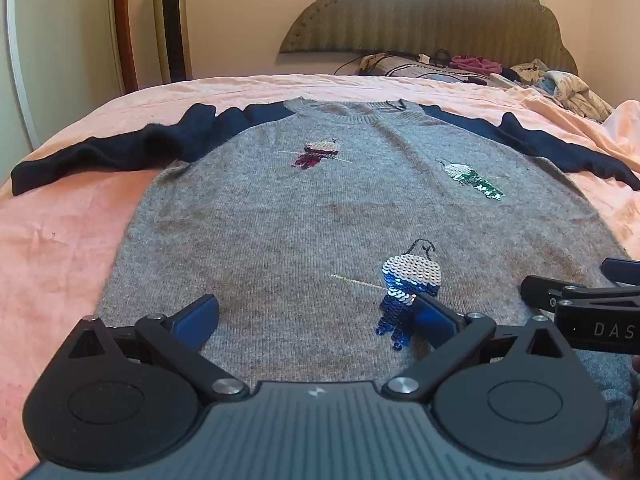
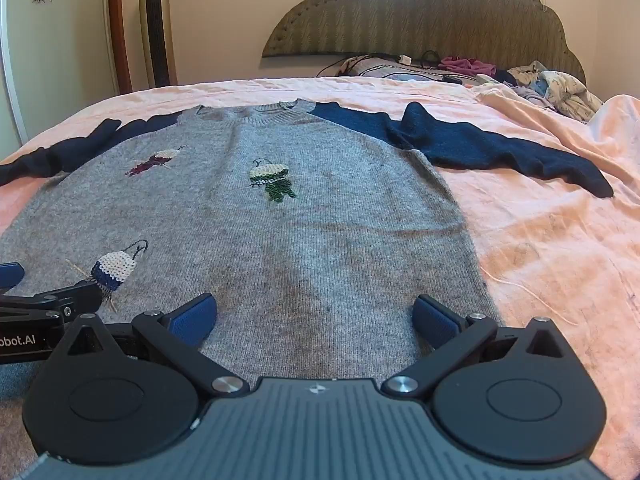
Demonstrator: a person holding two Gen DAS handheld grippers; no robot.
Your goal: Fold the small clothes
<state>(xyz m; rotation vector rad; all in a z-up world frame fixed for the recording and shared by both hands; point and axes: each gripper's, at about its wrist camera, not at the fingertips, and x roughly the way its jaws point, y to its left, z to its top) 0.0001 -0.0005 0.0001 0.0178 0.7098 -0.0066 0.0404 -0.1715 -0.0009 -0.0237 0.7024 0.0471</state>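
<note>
Grey knit sweater lies flat, front up, on the pink bedsheet, neck toward the headboard. Both navy sleeves are spread sideways, bunched near the shoulders. Three sequinned figures show on the chest; the blue one is nearest the hem. Left hand-held gripper hovers over the lower hem, jaws spread fully wide, nothing between them. Right hand-held gripper sits just beside it over the same hem, equally wide, holding nothing. Loose clothes pile lies by the headboard.
</note>
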